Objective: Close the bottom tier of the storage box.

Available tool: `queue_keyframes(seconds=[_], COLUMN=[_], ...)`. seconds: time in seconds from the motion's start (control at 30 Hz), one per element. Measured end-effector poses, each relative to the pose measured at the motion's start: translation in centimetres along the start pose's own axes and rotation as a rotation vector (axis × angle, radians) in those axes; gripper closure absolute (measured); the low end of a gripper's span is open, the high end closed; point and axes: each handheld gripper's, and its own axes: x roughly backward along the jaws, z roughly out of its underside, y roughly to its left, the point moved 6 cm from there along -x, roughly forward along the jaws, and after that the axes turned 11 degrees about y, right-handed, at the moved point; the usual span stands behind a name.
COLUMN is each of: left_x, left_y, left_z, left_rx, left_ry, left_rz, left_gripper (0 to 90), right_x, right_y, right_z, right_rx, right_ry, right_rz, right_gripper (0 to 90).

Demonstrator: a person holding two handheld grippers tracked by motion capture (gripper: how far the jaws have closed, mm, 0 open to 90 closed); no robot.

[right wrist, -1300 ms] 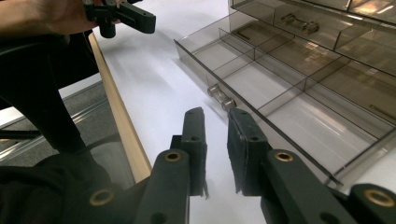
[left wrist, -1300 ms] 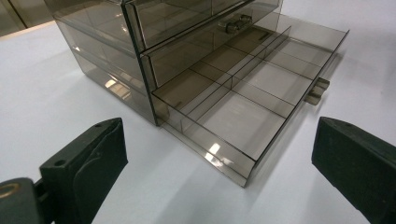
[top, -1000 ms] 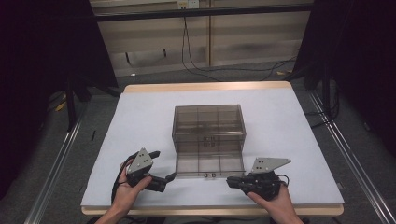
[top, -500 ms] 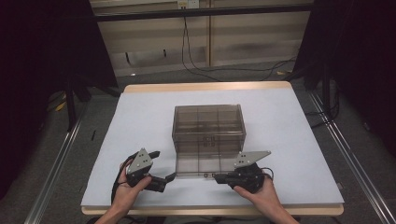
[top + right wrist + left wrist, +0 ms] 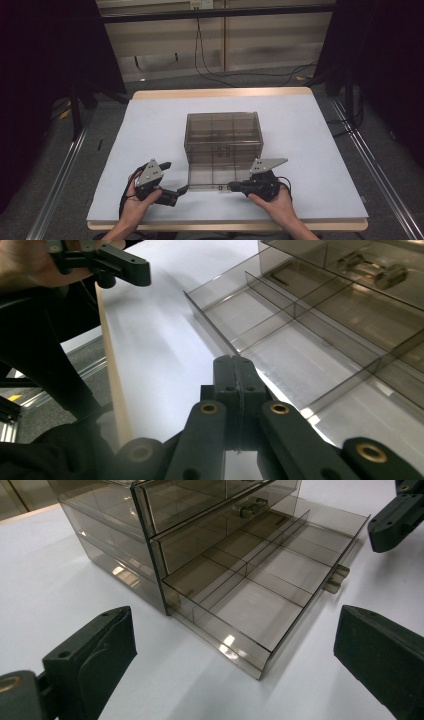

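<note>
A smoky clear drawer cabinet stands mid-table. Its bottom drawer is pulled out toward me; the divided compartments look empty and its small handle sticks out free. My left gripper lies at the drawer's front left corner, its jaws wide open in the left gripper view with the drawer beyond them. My right gripper is shut on nothing, its tip close against the drawer's front wall, right of the handle. The left gripper also appears far off in the right gripper view.
A white mat covers the table, whose wooden edge runs just behind my hands. Closed upper drawers carry round handles. Cables lie on the floor behind the table, and metal rails flank it.
My right gripper has moved left and slightly forward, up to the open drawer's front. The left gripper and the drawer have stayed put.
</note>
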Motion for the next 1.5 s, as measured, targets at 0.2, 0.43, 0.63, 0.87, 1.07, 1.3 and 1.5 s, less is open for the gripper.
queue_keyframes(seconds=[0.2, 0.43, 0.63, 0.87, 1.07, 1.3, 1.5], left_x=[0.0, 0.0, -0.1, 0.0, 0.0, -0.1, -0.1], left_y=[0.0, 0.0, 0.0, 0.0, 0.0, 0.0, 0.0], left_z=[0.0, 0.0, 0.0, 0.0, 0.0, 0.0, 0.0], left_rx=[-0.008, -0.008, 0.003, -0.001, 0.000, -0.001, -0.004], left_ry=[0.004, 0.005, 0.000, 0.001, 0.001, 0.004, 0.003], left_rz=[0.003, 0.003, 0.000, 0.004, 0.001, 0.001, 0.002], left_gripper=[3.2, 3.2, 3.2, 3.2, 3.2, 3.3, 3.3], right_x=[-0.2, -0.5, -0.6, -1.1, -1.2, -1.2, -1.4], right_y=[-0.5, -0.8, -1.1, -1.3, -1.2, -1.3, -1.5], right_z=[0.4, 0.7, 1.0, 1.1, 1.1, 1.0, 1.0], right_rx=[-0.002, 0.000, 0.005, 0.008, 0.011, 0.010, 0.006], right_ry=[0.014, 0.035, 0.048, 0.060, 0.057, 0.057, 0.057], right_rz=[0.012, 0.028, 0.049, 0.066, 0.068, 0.073, 0.079], right_gripper=[90.0, 90.0, 90.0, 90.0, 90.0, 90.0, 90.0])
